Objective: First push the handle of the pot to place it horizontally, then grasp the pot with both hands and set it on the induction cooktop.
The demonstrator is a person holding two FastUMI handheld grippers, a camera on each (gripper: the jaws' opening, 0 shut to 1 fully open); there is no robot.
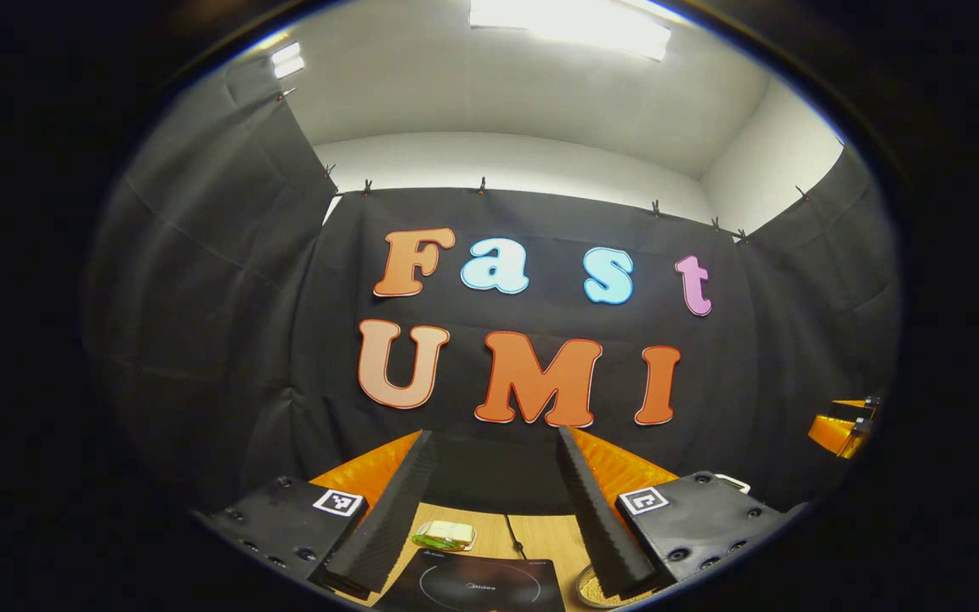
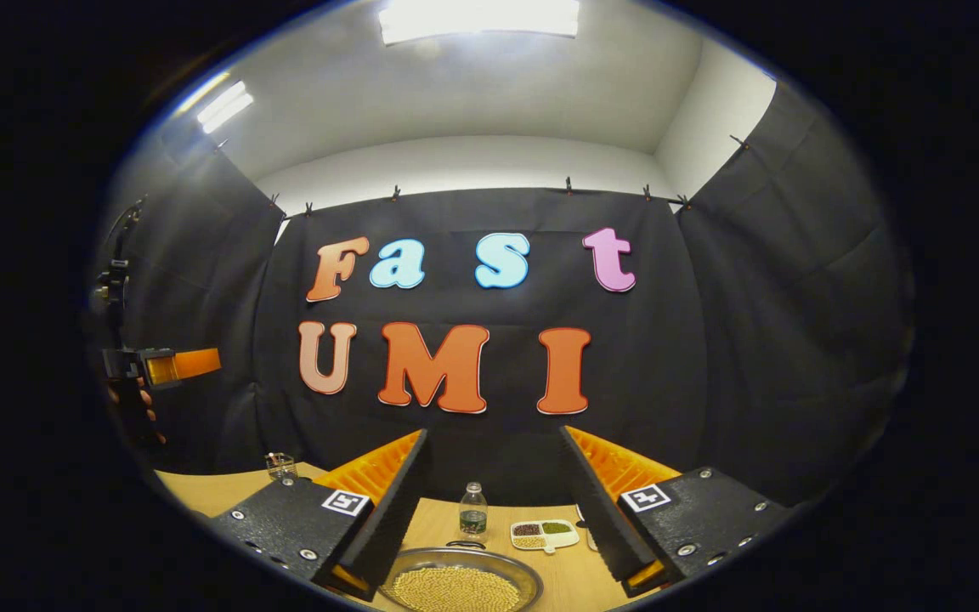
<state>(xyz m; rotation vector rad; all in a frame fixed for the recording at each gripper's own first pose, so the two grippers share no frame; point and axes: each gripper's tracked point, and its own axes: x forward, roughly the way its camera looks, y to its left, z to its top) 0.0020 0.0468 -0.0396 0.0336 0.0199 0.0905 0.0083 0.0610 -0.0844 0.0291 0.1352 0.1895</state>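
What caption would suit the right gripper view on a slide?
Right gripper, jaws open, above a pot of beans with a water bottle beyond.

The cooktop [image 1: 477, 585] runs off the left gripper view's bottom edge, its front unseen. The pot [image 2: 458, 582] of pale grains is likewise cropped in the right gripper view, its handle too small to make out. The tray [image 2: 545, 534] holds compartments whose contents stay unidentifiable.

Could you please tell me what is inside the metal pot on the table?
The metal pot holds a heap of small pale round beans, seen in the right gripper view. What lies under them, and the pot's bottom, is covered.
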